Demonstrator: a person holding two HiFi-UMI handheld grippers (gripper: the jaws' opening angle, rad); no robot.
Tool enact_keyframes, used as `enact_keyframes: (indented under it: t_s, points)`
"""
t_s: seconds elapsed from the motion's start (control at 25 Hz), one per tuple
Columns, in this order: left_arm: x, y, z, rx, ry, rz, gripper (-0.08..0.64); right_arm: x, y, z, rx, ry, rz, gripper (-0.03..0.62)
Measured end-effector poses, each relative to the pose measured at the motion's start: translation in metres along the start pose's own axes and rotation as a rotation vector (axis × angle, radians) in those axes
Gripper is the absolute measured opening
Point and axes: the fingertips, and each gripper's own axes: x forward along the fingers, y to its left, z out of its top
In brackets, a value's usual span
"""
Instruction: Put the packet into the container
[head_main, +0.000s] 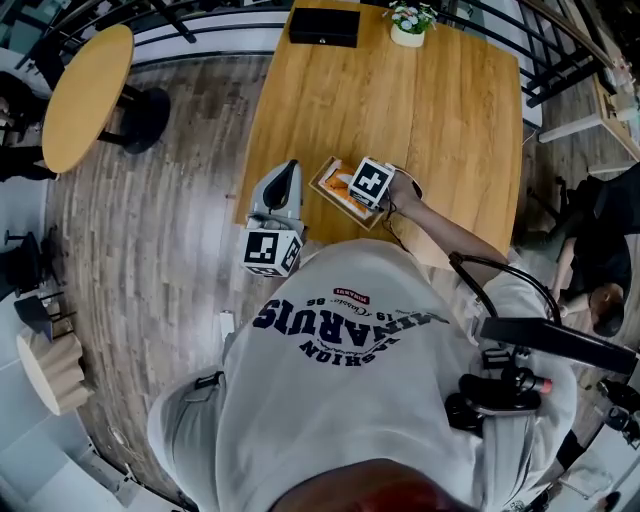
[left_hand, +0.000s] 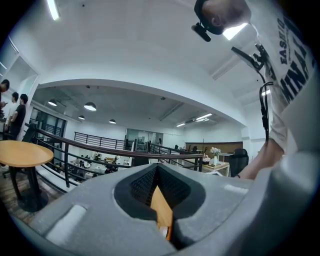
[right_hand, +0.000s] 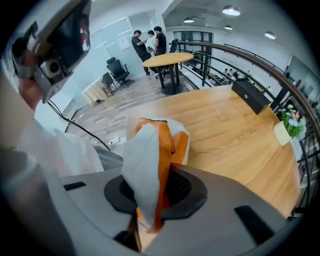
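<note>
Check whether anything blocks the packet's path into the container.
Nothing visible does: the right gripper holds the packet over the container, and the left gripper grips the container's edge, off to the side.

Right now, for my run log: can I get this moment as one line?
phase: placing | right gripper: shut on packet, over container | left gripper: shut on thin tan piece

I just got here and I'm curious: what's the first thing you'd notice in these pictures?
The orange-and-white packet jumps out first, pinched upright in the fingers of the right gripper. In the head view, that gripper is over the open container, near the left edge of the long wooden table. A small pot of flowers sits at the table's far end.
</note>
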Motion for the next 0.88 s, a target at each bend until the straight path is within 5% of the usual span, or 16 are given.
enact_keyframes:
  t_s: [0.6,0.88]
  points:
    - [-0.009,0.009,-0.013,-0.003,0.033,0.029,-0.002,0.115,-0.011,-0.046,0.003,0.223,-0.075,0.081]
    - [-0.011,0.016,-0.014,-0.006,0.048,0.035,-0.002,0.123,-0.009,-0.048,0.008,0.237,-0.097,0.075]
